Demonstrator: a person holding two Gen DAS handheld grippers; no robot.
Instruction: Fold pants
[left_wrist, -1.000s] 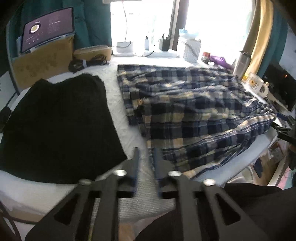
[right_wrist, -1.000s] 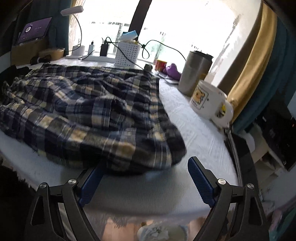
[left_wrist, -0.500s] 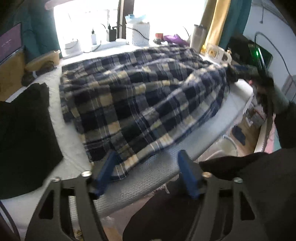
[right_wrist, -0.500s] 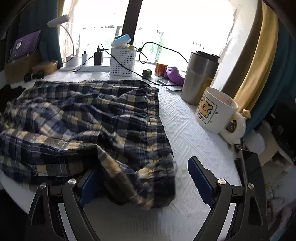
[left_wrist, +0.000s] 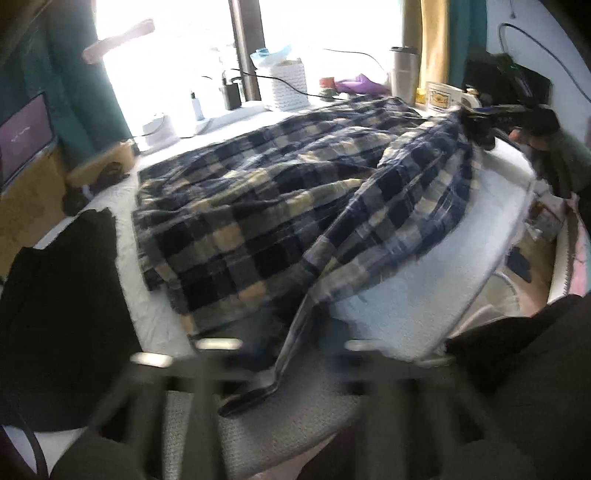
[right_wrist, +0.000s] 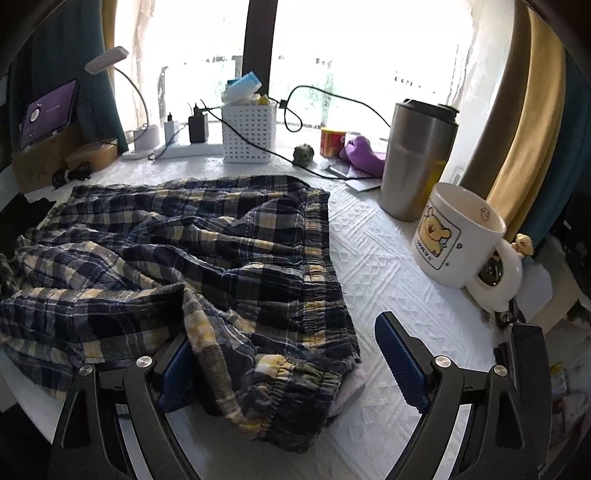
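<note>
Half a second ago the left gripper (left_wrist: 280, 354) showed sharp, its blue pads spread at the pants' near hem; now its frame is a smear of motion blur, a dark strip of the hem runs down between its arms, and whether it is clenched or released cannot be told. In the left wrist view the right gripper (left_wrist: 480, 122) has lifted its corner of cloth a little higher at the far right, pulling a ridge across the fabric. In the right wrist view the right gripper (right_wrist: 295, 365) has moved in over the waistband, which now lies bunched between its wide-spread blue pads (right_wrist: 400, 365) (the left pad is partly hidden by cloth), so from here it looks released.

The plaid pants (right_wrist: 184, 243) are navy and cream check, rumpled, spread across the white textured table (right_wrist: 384, 266), elastic waistband toward the bear mug (right_wrist: 454, 236) and steel tumbler (right_wrist: 413, 162). A black garment (left_wrist: 62, 314) lies beside them on the left
</note>
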